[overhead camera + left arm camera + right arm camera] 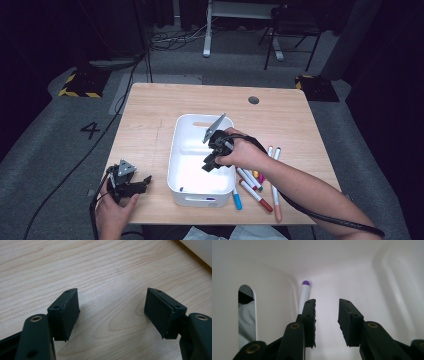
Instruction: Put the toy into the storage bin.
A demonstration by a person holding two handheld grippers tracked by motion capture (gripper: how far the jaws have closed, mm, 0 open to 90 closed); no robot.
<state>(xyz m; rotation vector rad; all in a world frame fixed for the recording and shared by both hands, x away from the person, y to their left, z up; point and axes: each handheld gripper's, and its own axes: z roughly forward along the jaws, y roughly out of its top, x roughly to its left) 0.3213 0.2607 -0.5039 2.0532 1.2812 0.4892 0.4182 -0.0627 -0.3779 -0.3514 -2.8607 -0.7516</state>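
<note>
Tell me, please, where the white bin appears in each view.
High view: bin at mid-table, the right claw inside it.
Left gripper view: a strip of its wall in the top right corner.
Right gripper view: its inner walls beyond the claw.
Shared landmark: the handle slot, at left in the right gripper view and on the near wall in the high view.

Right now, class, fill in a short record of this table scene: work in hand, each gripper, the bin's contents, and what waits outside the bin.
work: putting markers into the white bin
right gripper: inside the bin, fingers apart, nothing between them
purple-capped marker: lies in the bin, beyond the right gripper's fingers, by the wall
left gripper: over bare table, fingers wide apart, holding nothing
markers outside: several lie on the table beside the bin, under the right hand
bin handle slot: open cut-out in the end wall
</note>
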